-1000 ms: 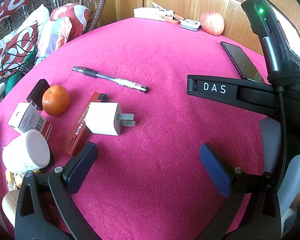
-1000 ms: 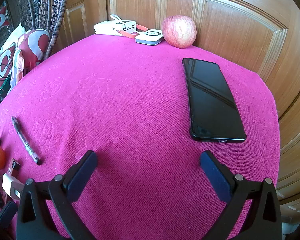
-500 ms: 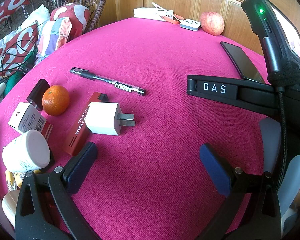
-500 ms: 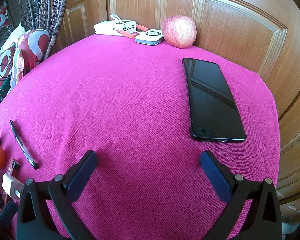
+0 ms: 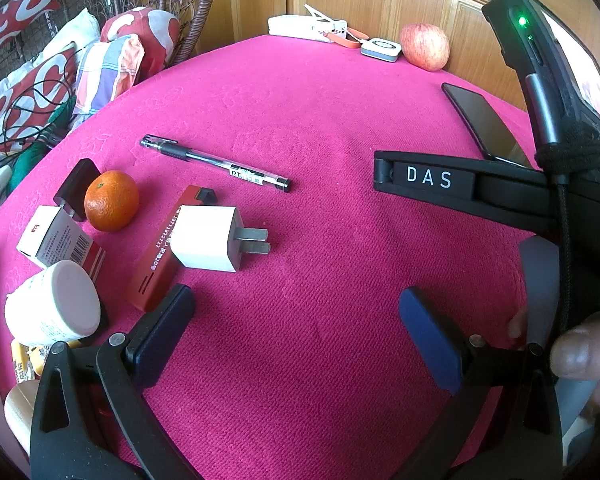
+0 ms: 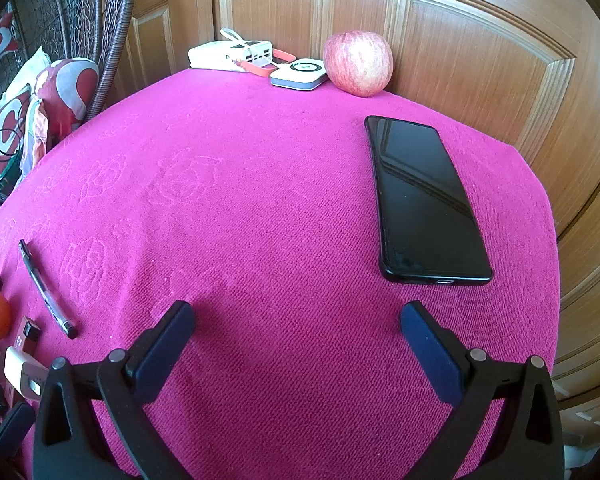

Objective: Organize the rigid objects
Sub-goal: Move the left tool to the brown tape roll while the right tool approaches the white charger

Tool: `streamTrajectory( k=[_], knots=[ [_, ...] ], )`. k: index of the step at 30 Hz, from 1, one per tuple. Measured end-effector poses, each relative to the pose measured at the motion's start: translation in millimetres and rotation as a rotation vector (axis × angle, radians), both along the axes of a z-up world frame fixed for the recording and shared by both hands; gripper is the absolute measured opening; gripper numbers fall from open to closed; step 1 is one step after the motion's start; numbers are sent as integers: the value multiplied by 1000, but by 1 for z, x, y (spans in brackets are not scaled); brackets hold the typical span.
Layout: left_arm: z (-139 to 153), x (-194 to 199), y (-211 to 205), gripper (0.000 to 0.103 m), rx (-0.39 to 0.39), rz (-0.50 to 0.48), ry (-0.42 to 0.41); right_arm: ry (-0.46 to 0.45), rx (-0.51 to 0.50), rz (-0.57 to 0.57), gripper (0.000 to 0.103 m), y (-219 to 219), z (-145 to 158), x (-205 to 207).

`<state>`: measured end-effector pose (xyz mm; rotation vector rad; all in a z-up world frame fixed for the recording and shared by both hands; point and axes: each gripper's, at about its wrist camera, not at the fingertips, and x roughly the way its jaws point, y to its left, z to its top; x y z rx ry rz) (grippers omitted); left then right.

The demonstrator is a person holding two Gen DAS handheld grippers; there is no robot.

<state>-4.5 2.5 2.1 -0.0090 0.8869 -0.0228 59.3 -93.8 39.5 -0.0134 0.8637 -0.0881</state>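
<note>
Bright daylight, sharp focus, soft shadows, heavy fisheye bending at edges.

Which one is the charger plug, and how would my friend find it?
Start at the pink tablecloth and go to the crowded left side by the orange. The charger plug is the white cube resting on a long red box; it alone has two flat metal prongs sticking out.
</note>
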Motion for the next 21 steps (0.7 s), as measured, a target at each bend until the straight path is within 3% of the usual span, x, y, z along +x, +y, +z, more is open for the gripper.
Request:
streamTrajectory(
  k=[4,6,8,12,17,21],
  knots=[
    [4,-2,-1,103,-18,26,61,0,0,1,103,0,0,0],
    [12,-5,0,103,-92,14,109,5,-2,14,103,-1,0,1],
    [27,-13,4,103,-154,11,126,16,-9,63,103,-3,1,5],
    [64,-36,28,103,-194,98,117,60,-13,165,103,-7,1,11],
    [95,-62,74,103,-178,260,58,106,-22,219,103,-5,2,14],
    [97,-75,112,103,-122,391,79,189,4,277,103,-6,7,18]
  ],
)
